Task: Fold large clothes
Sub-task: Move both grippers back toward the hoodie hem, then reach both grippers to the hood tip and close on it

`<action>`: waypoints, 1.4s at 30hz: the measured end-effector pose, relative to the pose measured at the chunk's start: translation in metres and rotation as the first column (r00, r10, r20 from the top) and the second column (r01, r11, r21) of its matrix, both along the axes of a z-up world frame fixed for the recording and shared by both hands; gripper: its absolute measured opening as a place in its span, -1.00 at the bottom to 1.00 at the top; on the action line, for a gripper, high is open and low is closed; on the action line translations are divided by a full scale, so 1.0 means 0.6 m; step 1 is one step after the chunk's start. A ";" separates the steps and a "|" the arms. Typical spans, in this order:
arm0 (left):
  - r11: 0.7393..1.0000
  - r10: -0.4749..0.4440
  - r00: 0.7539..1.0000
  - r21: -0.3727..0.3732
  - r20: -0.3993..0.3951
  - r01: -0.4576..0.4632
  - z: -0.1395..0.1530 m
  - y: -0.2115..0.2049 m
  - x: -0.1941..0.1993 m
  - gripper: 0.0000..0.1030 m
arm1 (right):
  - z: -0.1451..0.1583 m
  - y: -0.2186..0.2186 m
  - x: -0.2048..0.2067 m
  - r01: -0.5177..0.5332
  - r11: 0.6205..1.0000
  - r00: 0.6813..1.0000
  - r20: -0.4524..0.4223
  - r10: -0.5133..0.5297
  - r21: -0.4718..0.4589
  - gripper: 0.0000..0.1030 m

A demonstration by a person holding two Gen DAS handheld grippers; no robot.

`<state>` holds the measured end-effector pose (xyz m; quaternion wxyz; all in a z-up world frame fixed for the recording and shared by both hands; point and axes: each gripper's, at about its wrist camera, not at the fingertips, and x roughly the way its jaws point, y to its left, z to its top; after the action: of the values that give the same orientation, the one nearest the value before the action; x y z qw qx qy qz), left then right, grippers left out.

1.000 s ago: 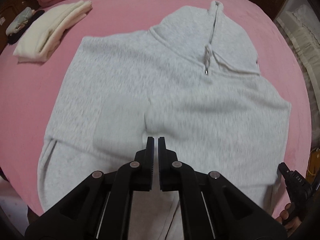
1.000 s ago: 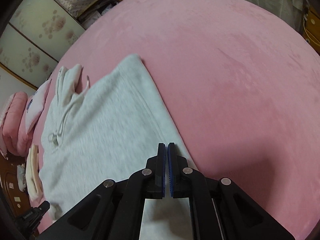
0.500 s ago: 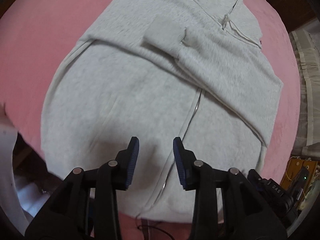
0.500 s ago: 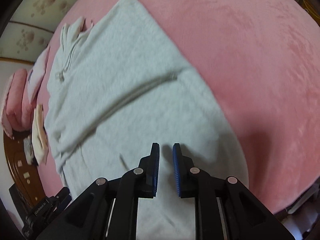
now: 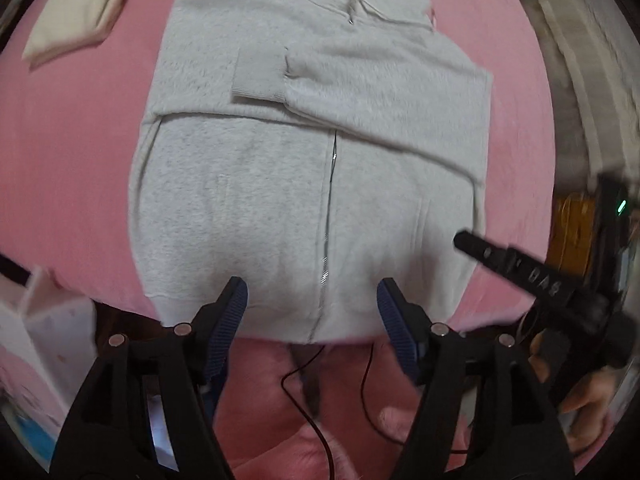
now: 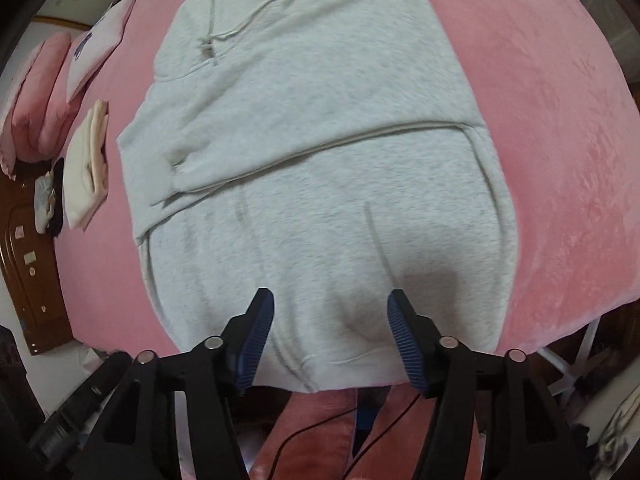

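A light grey zip hoodie (image 5: 280,184) lies flat on the pink bed (image 5: 72,148), front up, hood at the far end. Both sleeves are folded across its chest, one cuff (image 5: 260,76) on top. My left gripper (image 5: 312,300) hovers above the hem near the zip, its jaws opening with nothing between them. In the right wrist view the same hoodie (image 6: 320,160) fills the middle. My right gripper (image 6: 330,312) hangs over the hem, its jaws also opening and empty. The right gripper's black body (image 5: 560,288) shows at the right of the left wrist view.
A folded cream garment (image 5: 80,12) lies on the bed at the far left, also seen as the cream pile (image 6: 86,168). Pink pillows (image 6: 40,92) and a dark wooden headboard (image 6: 28,272) stand at the left. Thin cables (image 5: 312,400) hang below the bed's near edge.
Both grippers rose and pulled back toward the hem, now looking almost straight down. Both went from shut to wide apart. The sleeves now lie crossed over the chest.
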<state>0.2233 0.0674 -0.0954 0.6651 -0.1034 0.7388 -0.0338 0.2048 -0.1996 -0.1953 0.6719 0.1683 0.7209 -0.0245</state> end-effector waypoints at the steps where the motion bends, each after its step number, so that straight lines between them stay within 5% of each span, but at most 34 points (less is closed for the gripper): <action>1: 0.999 -0.042 0.999 0.019 0.001 0.042 0.011 0.002 0.004 0.26 | 0.017 0.021 0.009 0.003 1.000 1.000 0.001 -0.003 -0.013 0.37; 3: 0.994 -0.103 0.994 0.047 0.020 0.102 0.032 0.010 0.014 0.26 | 0.067 0.054 0.009 0.033 0.999 0.999 0.028 -0.032 -0.029 0.62; 6: 0.980 -0.177 0.983 0.099 0.037 0.173 0.063 0.028 0.045 0.26 | 0.117 0.098 0.017 0.078 0.996 0.995 0.068 -0.075 -0.040 0.65; 11: 0.971 -0.223 0.975 0.084 0.005 0.222 0.103 0.054 0.124 0.26 | 0.187 0.145 0.063 0.056 0.997 0.996 0.068 -0.052 -0.051 0.65; 16: 0.966 -0.259 0.965 0.031 0.032 0.258 0.137 0.067 0.229 0.26 | 0.239 0.150 0.176 -0.038 0.999 0.994 0.102 0.040 -0.024 0.75; 20: 0.936 -0.343 0.938 0.097 0.045 0.337 0.137 0.072 0.345 0.26 | 0.248 0.132 0.289 -0.117 0.991 0.986 0.115 0.123 -0.059 0.75; 23: 0.924 -0.381 0.924 0.061 0.040 0.378 0.127 0.068 0.429 0.26 | 0.244 0.101 0.397 -0.129 0.990 0.985 0.121 0.123 0.047 0.75; 26: 0.924 -0.381 0.925 0.012 -0.003 0.381 0.105 0.067 0.525 0.26 | 0.236 0.059 0.496 -0.065 0.982 0.992 0.122 0.043 0.176 0.75; 29: 0.889 -0.456 0.890 -0.034 0.001 0.456 0.076 0.048 0.616 0.26 | 0.211 0.006 0.601 0.028 0.950 0.995 0.080 -0.055 0.310 0.80; 34: 0.854 -0.521 0.853 -0.041 -0.029 0.519 -0.020 0.016 0.760 0.26 | 0.168 -0.052 0.761 0.010 0.971 0.993 0.108 -0.037 0.240 0.85; 39: 0.889 -0.386 0.922 -0.259 0.017 0.377 -0.156 0.021 0.887 0.26 | 0.081 -0.088 0.888 -0.131 0.989 0.975 0.188 0.117 0.064 0.85; 42: 0.899 -0.316 0.947 -0.302 0.057 0.318 -0.223 0.032 0.916 0.26 | 0.021 -0.106 0.933 -0.204 0.978 0.957 0.219 0.189 0.048 0.85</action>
<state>0.7731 0.0869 -0.2290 0.6290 -0.0841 0.7290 -0.2565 0.7646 -0.2629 -0.1828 0.7380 0.1210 0.6582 0.0862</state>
